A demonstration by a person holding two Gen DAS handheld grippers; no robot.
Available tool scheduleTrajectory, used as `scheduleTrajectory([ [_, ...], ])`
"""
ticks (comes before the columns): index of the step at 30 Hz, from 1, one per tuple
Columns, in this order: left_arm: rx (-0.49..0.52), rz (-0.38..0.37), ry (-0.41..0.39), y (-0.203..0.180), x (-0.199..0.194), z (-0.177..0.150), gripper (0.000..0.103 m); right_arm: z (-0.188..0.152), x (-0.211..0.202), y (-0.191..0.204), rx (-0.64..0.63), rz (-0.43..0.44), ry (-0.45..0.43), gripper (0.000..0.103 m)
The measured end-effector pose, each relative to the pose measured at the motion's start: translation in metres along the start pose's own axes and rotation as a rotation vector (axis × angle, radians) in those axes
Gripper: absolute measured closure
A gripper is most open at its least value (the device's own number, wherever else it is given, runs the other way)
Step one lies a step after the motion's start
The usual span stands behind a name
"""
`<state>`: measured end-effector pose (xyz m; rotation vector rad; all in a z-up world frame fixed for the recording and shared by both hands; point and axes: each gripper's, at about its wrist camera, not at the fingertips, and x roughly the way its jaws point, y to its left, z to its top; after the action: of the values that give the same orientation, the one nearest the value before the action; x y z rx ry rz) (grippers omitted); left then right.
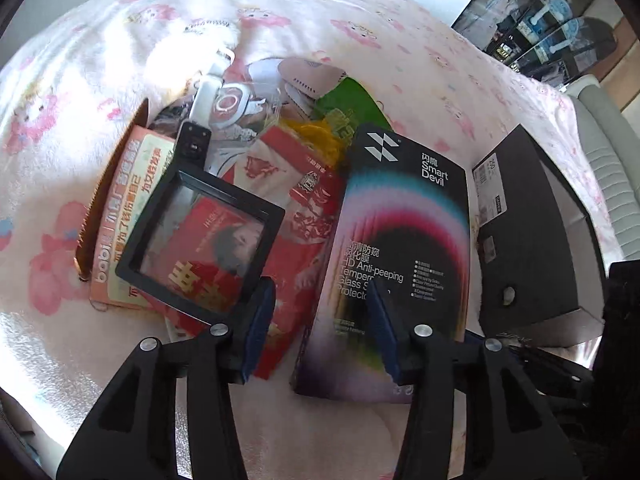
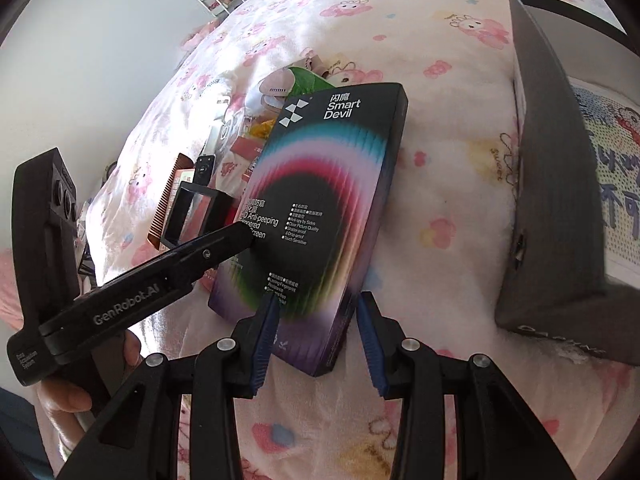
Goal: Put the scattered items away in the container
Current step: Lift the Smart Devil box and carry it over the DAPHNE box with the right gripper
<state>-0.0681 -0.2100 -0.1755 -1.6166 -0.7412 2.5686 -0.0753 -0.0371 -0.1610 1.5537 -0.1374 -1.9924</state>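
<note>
A black Smart Devil screen-protector box point(image 1: 396, 240) point(image 2: 324, 208) lies on the pink blanket. My left gripper point(image 1: 320, 320) is open, low over the box's left edge and a red packet point(image 1: 296, 248). My right gripper point(image 2: 316, 336) is open with its fingers astride the box's near right corner, not closed on it. The left gripper also shows in the right wrist view point(image 2: 224, 244) reaching in from the left. The dark grey container box point(image 1: 532, 232) point(image 2: 556, 184) stands open to the right.
A pile lies left of the box: a black square frame point(image 1: 200, 236), an orange booklet point(image 1: 128, 200), a brown comb point(image 2: 166, 200), a white strap device point(image 1: 212, 92), a pink item point(image 1: 308, 76) and a green pack point(image 1: 352, 100). A printed sheet point(image 2: 612, 184) sits in the container.
</note>
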Motion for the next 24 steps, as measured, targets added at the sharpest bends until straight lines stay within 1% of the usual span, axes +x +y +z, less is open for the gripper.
scheduleTrajectory([
  [1, -0.009, -0.033, 0.010, 0.002, 0.000, -0.002, 0.054, 0.002, 0.006, -0.001, 0.003, -0.006, 0.007, 0.066],
  [2, -0.008, -0.054, 0.019, 0.001, 0.001, -0.005, 0.054, 0.003, 0.011, -0.003, 0.013, 0.007, 0.015, 0.061],
  [4, -0.007, -0.034, 0.014, -0.003, 0.000, -0.011, 0.054, 0.003, 0.021, -0.009, 0.047, 0.057, 0.042, 0.057],
  [5, -0.021, -0.036, 0.012, -0.003, -0.002, -0.013, 0.054, 0.003, 0.023, -0.011, 0.057, 0.067, 0.055, 0.057],
  [7, -0.042, -0.057, 0.002, -0.007, -0.008, -0.019, 0.050, -0.002, 0.014, -0.012, 0.066, 0.069, 0.030, 0.057],
  [8, -0.045, -0.065, -0.003, -0.012, -0.011, -0.023, 0.046, -0.006, 0.007, -0.012, 0.059, 0.069, 0.022, 0.057],
  [10, -0.044, -0.075, 0.004, -0.023, -0.016, -0.032, 0.044, -0.015, -0.008, -0.012, 0.039, 0.059, 0.013, 0.057],
  [12, -0.038, -0.090, 0.030, -0.036, -0.020, -0.043, 0.043, -0.027, -0.024, -0.017, 0.031, 0.064, 0.001, 0.058],
  [14, -0.025, -0.108, 0.075, -0.047, -0.019, -0.059, 0.043, -0.044, -0.041, -0.029, 0.037, 0.087, -0.023, 0.057],
  [17, 0.039, -0.108, 0.121, -0.064, -0.015, -0.085, 0.045, -0.074, -0.047, -0.054, 0.086, 0.112, 0.012, 0.058],
  [18, 0.046, -0.105, 0.130, -0.066, -0.014, -0.090, 0.045, -0.081, -0.048, -0.060, 0.105, 0.121, 0.016, 0.059],
  [21, 0.023, -0.108, 0.116, -0.067, -0.016, -0.094, 0.046, -0.091, -0.051, -0.066, 0.113, 0.144, 0.016, 0.061],
  [24, -0.004, -0.162, 0.089, -0.064, -0.019, -0.091, 0.046, -0.087, -0.064, -0.065, 0.095, 0.141, -0.015, 0.061],
])
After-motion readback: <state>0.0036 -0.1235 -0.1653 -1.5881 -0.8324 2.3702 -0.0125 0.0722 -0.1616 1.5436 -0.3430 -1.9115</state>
